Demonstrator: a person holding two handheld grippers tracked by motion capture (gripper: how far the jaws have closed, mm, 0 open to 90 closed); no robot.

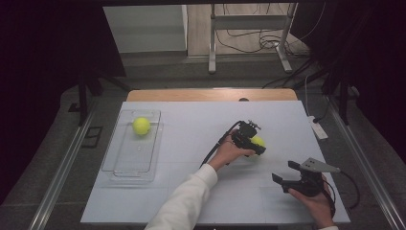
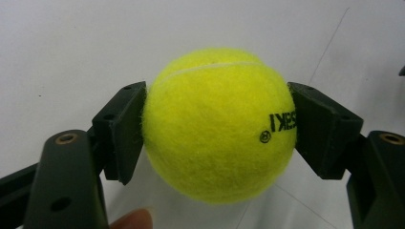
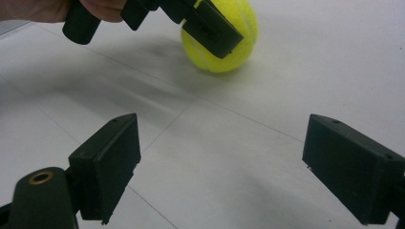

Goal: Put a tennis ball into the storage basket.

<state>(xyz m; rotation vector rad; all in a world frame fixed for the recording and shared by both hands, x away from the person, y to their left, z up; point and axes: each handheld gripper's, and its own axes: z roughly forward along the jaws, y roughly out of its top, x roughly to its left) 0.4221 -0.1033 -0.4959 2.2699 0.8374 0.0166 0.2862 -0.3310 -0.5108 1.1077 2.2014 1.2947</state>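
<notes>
Yellow felt fills the space between my left gripper's point(image 2: 217, 126) pads point(image 2: 122, 129), which press on opposite sides of the tennis ball point(image 2: 219, 124) at its widest girth; I read this as a pinch on the ball, which sits on the white table sheet point(image 1: 201, 139) right of centre. The relation that governs the coming move, as I judge it, is the line from this ball to the clear plastic tray point(image 1: 125, 168) well to its left, where a second tennis ball point(image 1: 141, 125) already lies at the far end; the carry would run leftward across bare sheet. A ball has no long axis, so grip direction matters little. My left gripper point(image 1: 254, 146) is the nearer tool by far; my right gripper point(image 1: 283, 176) hovers apart, nearer my side, jaws spread with nothing between them. The left gripper view gives the pad contact and black lettering on the felt. The right gripper view point(image 3: 217, 167) gives the ball point(image 3: 224, 47) touching the sheet under the left jaw. The high view alone relates ball to tray.
</notes>
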